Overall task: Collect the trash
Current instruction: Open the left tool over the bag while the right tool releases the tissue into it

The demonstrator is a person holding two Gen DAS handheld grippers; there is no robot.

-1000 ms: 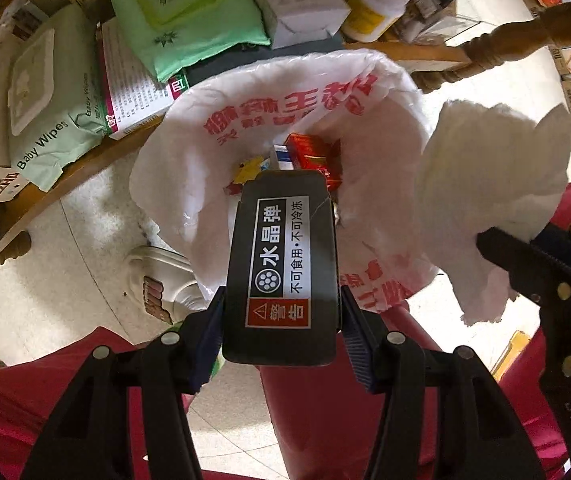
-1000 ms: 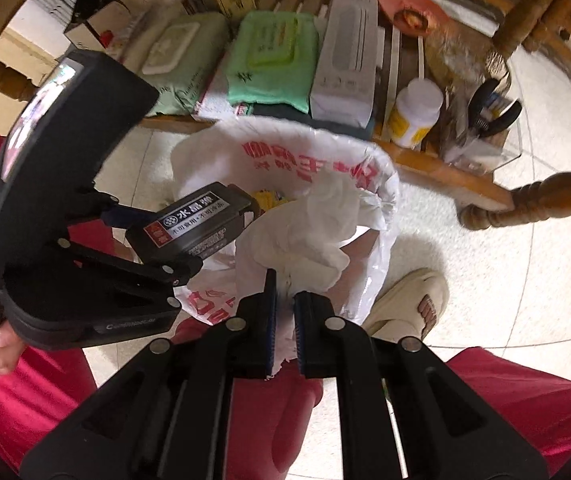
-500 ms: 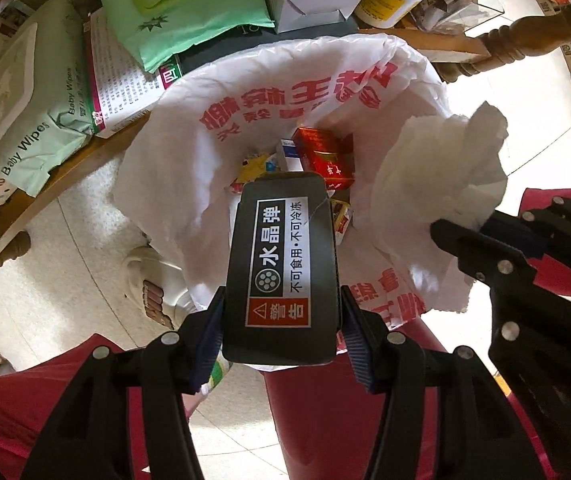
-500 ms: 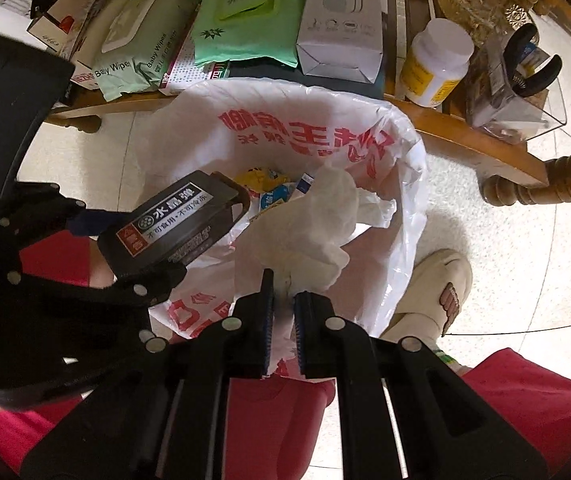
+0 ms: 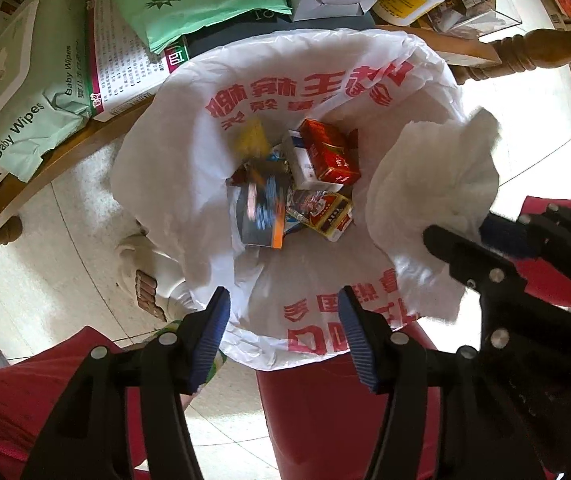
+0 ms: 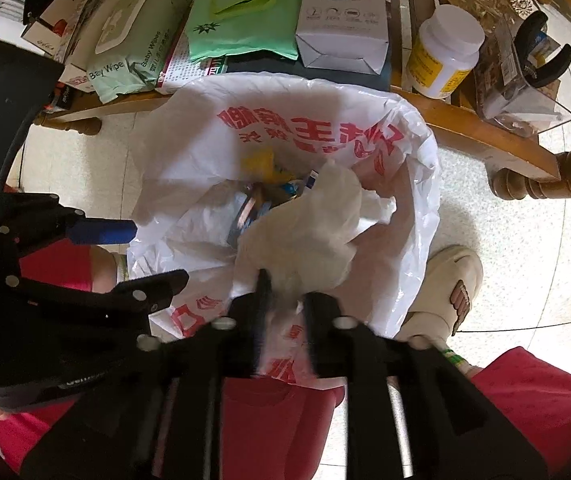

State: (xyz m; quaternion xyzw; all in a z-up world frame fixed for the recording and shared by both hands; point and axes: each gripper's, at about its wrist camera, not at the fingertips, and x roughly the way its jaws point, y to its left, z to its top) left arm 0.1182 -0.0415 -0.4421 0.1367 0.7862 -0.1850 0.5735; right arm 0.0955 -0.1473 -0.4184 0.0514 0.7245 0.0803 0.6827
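Note:
A white trash bag with red print stands open below both grippers, also in the right wrist view. My left gripper is open and empty over the bag's near rim. The black box it held is blurred in mid-fall among small cartons in the bag. My right gripper has its jaws parted and blurred, with a crumpled white tissue at its fingertips over the bag. The tissue shows at the right in the left wrist view.
A wooden shelf behind the bag carries baby wipes packs, a green pack, a white box and a pill bottle. A slippered foot and red-clad legs flank the bag.
My left gripper opened and let the black box drop into the bag. My right gripper's jaws spread apart on the tissue. Both grippers came lower over the bag.

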